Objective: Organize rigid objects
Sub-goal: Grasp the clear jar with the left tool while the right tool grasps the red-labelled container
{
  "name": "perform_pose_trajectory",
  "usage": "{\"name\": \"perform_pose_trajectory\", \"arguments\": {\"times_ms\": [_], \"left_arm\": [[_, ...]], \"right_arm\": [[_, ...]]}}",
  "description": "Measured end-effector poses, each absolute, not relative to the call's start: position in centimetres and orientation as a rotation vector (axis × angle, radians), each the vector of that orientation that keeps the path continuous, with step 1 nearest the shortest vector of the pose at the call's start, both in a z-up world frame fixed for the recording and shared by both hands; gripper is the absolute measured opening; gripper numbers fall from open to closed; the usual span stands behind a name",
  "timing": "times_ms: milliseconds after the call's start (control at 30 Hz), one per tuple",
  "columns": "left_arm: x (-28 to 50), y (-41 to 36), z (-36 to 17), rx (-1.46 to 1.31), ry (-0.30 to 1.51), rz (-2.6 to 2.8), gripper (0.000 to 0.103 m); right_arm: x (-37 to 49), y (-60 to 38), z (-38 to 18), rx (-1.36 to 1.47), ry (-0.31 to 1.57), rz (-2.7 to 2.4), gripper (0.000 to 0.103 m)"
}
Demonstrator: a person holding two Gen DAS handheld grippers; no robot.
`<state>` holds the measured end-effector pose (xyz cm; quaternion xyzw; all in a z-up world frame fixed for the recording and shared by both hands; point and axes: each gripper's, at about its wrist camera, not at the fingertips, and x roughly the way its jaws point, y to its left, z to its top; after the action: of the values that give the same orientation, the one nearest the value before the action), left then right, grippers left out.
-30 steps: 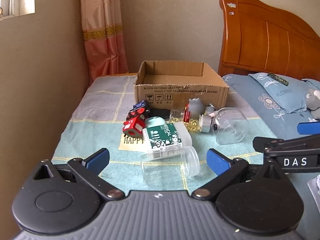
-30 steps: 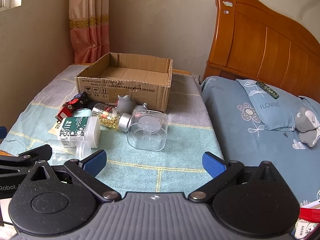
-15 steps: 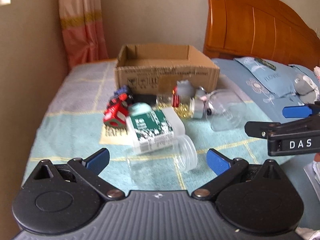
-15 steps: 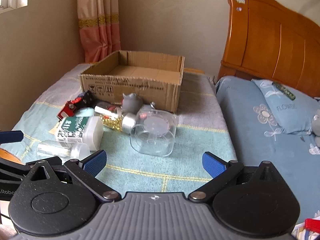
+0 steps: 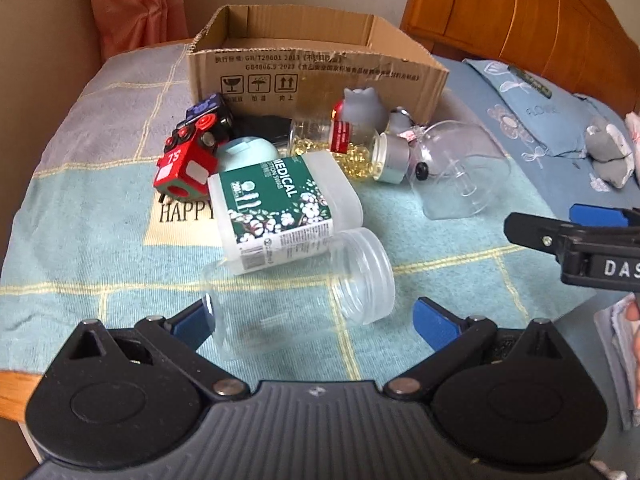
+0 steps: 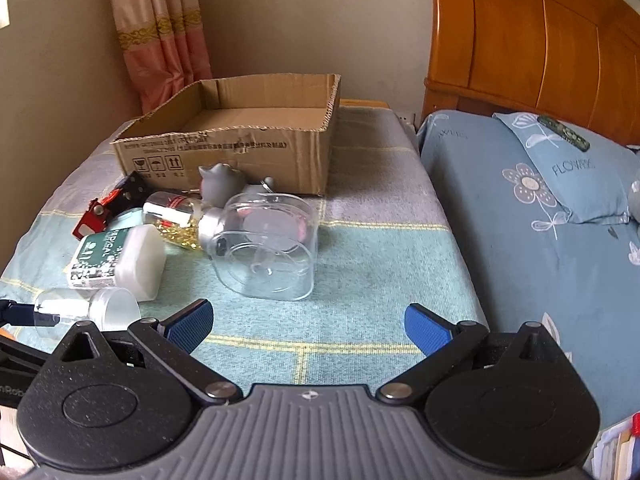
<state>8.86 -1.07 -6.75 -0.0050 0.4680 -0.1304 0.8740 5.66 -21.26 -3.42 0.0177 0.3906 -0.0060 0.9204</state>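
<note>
An open cardboard box [image 5: 316, 68] [image 6: 224, 152] stands at the back of the cloth-covered table. In front of it lies a heap: a red toy train [image 5: 188, 156], a green-labelled cotton swab box [image 5: 280, 208] [image 6: 116, 256], a capsule bottle [image 5: 348, 148] [image 6: 180, 220], a grey figurine [image 5: 364, 108] [image 6: 220, 184], a big clear jar [image 5: 460, 176] [image 6: 268, 248] and a small clear jar [image 5: 304, 296] [image 6: 88, 308] on its side. My left gripper [image 5: 312, 320] is open, its fingers on either side of the small jar. My right gripper [image 6: 308, 324] is open just short of the big jar.
A bed [image 6: 540, 220] with a blue floral pillow [image 6: 568, 168] and wooden headboard [image 6: 540, 40] lies to the right. A grey plush toy [image 5: 608, 152] rests on the bed. A pink curtain [image 6: 164, 36] hangs at the back left. The table edge [image 5: 16, 392] shows at lower left.
Both grippers have moved forward toward the heap. The left one now has the small clear jar between its open fingers; the right one has come closer to the big jar.
</note>
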Motion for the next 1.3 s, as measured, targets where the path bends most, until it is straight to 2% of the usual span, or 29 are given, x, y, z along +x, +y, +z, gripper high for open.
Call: {"name": "perform_pose_trajectory", "arguments": {"times_ms": [333, 567, 767, 967, 1300], "left_arm": [[10.6, 0.0, -7.6, 0.068, 0.992, -0.196, 0.102], [10.7, 2.8, -8.1, 0.116, 0.991, -0.148, 0.102], [10.9, 4.6, -8.2, 0.102, 0.986, -0.112, 0.102], [11.2, 4.8, -8.1, 0.081, 0.986, -0.123, 0.102], [11.3, 5.0, -8.5, 0.09, 0.99, -0.148, 0.102]], "right_arm": [[6.9, -21.5, -4.2, 0.024, 0.825, -0.003, 0.103], [8.2, -21.7, -2.0, 0.013, 0.781, 0.059, 0.103], [12.2, -22.5, 0.0, 0.013, 0.742, 0.019, 0.103], [16.5, -22.5, -1.6, -0.005, 0.83, -0.039, 0.103], [12.5, -23.1, -2.0, 0.009, 0.847, -0.048, 0.103]]}}
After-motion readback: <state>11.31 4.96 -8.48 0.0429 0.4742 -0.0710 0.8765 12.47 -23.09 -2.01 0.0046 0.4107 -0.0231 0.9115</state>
